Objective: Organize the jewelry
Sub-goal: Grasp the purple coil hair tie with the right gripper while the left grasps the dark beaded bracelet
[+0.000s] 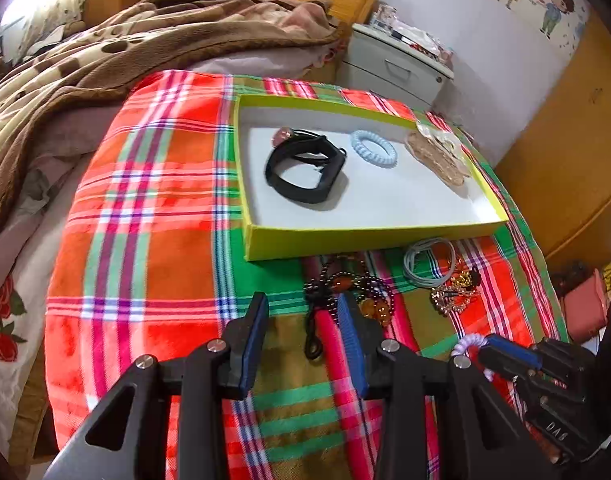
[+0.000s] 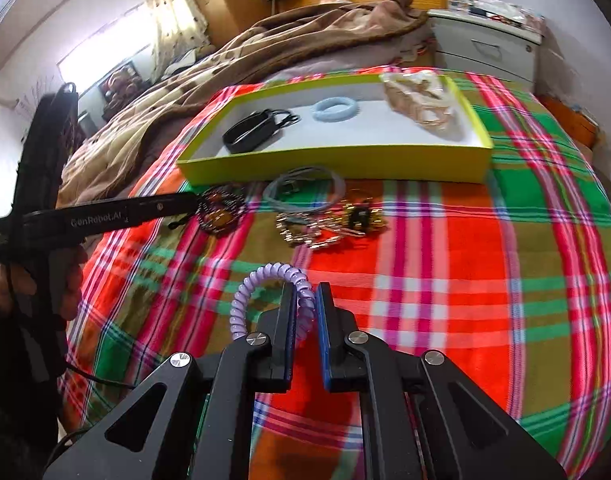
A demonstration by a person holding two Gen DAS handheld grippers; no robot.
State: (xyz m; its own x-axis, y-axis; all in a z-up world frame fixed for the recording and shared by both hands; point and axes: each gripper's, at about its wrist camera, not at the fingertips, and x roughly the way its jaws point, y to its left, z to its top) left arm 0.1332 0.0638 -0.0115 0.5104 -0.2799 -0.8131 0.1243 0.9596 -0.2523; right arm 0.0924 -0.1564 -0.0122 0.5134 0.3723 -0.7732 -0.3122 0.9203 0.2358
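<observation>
A yellow-green box (image 1: 345, 236) (image 2: 333, 160) on the plaid cloth holds a black band (image 1: 305, 172), a pale blue coil tie (image 1: 373, 148) and a beige beaded piece (image 1: 437, 156). In front of it lie a dark bead necklace (image 1: 345, 280) (image 2: 219, 212), grey elastic rings (image 1: 427, 260) (image 2: 305, 188) and gold jewelry (image 1: 453, 292) (image 2: 329, 224). My left gripper (image 1: 302, 300) (image 2: 193, 200) stands open just short of the necklace, holding nothing. My right gripper (image 2: 306, 288) (image 1: 505, 354) is shut on a lilac coil hair tie (image 2: 249, 300) (image 1: 467, 344) near the cloth's front.
The plaid cloth (image 2: 465, 260) covers a bed. A brown blanket (image 1: 105, 60) is bunched up at the back left. A white nightstand (image 1: 393, 68) and a wooden wardrobe (image 1: 565, 160) stand behind and to the right. A hand (image 2: 9, 280) holds the left gripper.
</observation>
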